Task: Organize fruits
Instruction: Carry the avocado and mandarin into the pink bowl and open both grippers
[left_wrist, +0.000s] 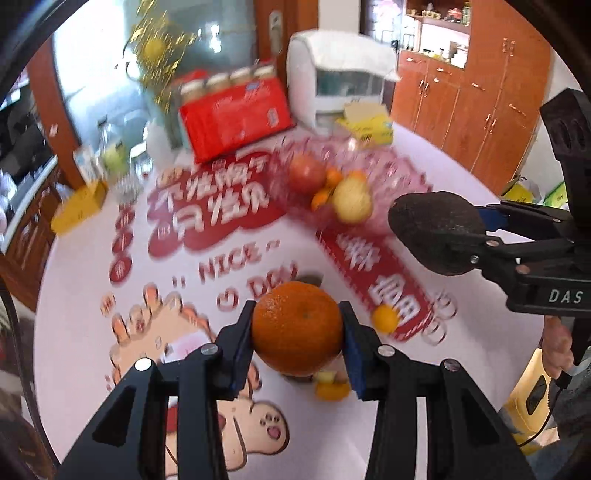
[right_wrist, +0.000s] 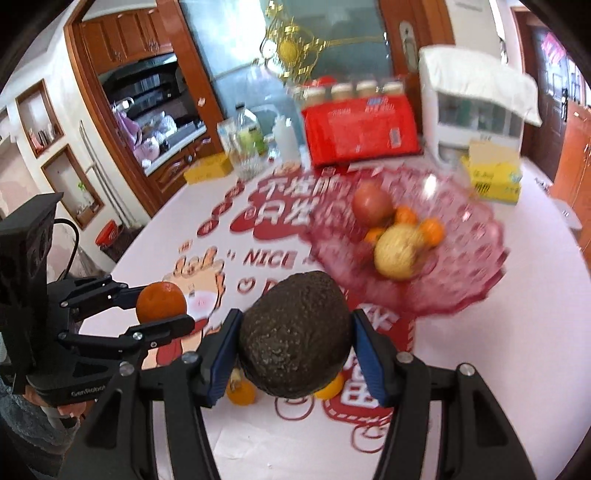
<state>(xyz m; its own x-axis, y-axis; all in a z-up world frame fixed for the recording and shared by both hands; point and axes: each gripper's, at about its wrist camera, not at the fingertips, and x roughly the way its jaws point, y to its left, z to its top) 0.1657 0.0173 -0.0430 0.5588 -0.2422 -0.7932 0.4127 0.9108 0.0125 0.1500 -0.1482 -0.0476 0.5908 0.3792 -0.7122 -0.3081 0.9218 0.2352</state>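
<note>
My left gripper (left_wrist: 297, 330) is shut on a large orange (left_wrist: 297, 326) and holds it above the table; it also shows in the right wrist view (right_wrist: 161, 301). My right gripper (right_wrist: 295, 338) is shut on a dark rough avocado (right_wrist: 295, 334), also seen in the left wrist view (left_wrist: 437, 230). A pink glass bowl (right_wrist: 461, 266) holds a red apple (right_wrist: 371, 205), a yellow pear (right_wrist: 395, 251) and small oranges (right_wrist: 432, 230). The bowl (left_wrist: 391, 173) lies ahead of both grippers. Small oranges (right_wrist: 242, 393) lie on the table under the avocado, one (left_wrist: 385, 319) right of my left gripper.
A white tablecloth (right_wrist: 258, 435) with red print covers the table. At the back stand a red pack of bottles (right_wrist: 360, 129), a white appliance (right_wrist: 476, 110), a yellow box (right_wrist: 493, 177), bottles (right_wrist: 247, 140) and another yellow box (right_wrist: 208, 168).
</note>
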